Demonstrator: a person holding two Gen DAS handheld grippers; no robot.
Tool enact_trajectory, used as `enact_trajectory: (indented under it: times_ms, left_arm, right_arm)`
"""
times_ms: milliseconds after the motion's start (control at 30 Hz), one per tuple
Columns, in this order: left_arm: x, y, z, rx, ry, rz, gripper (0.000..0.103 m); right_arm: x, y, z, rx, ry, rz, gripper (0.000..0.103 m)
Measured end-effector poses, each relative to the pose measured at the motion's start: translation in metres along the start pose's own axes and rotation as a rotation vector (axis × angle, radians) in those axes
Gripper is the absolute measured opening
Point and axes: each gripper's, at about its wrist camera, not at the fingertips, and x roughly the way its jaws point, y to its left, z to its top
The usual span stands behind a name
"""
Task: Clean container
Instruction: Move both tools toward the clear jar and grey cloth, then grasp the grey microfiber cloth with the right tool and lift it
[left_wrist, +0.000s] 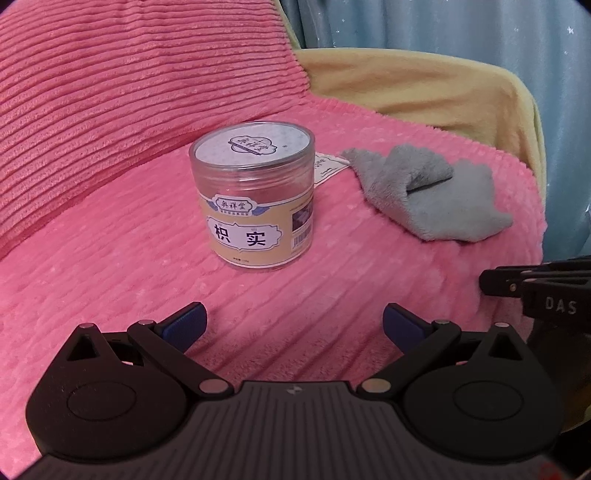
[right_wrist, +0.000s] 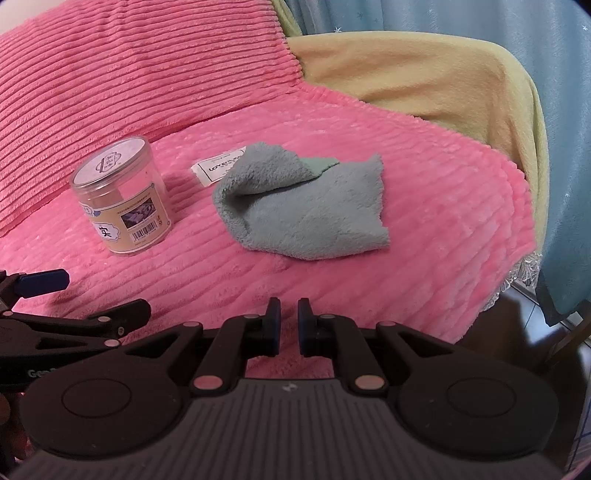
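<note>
A clear plastic jar (left_wrist: 255, 195) with a white lid and a tan label stands upright on a pink ribbed blanket (left_wrist: 110, 258). My left gripper (left_wrist: 295, 322) is open in front of the jar, a short way back, with nothing between its blue pads. A crumpled grey cloth (right_wrist: 306, 206) lies to the right of the jar (right_wrist: 122, 195), apart from it. Pointing at this cloth, my right gripper (right_wrist: 289, 321) has its fingers almost together and holds nothing. The cloth (left_wrist: 432, 195) also shows in the left wrist view, as does the right gripper (left_wrist: 517, 288) at the right edge.
A pink ribbed cushion (right_wrist: 129, 66) leans up behind the jar. Behind the cloth lies a yellow blanket (right_wrist: 424, 74), with blue curtains (right_wrist: 561, 110) beyond it. A white fabric tag (right_wrist: 218, 166) sits between jar and cloth. The blanket's lace-trimmed edge (right_wrist: 517, 280) drops off at the right.
</note>
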Motion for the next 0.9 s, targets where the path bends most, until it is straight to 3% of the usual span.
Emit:
enact_trajectory:
  times_ms: [733, 900]
  left_arm:
    - [0.001, -0.002, 0.001, 0.016, -0.011, -0.005, 0.102]
    - [-0.006, 0.009, 0.003, -0.058, -0.073, -0.054, 0.102]
  right_arm:
    - [0.002, -0.004, -0.002, 0.0, 0.003, 0.005, 0.007]
    - [-0.008, 0.005, 0.004, -0.089, -0.069, 0.008, 0.007]
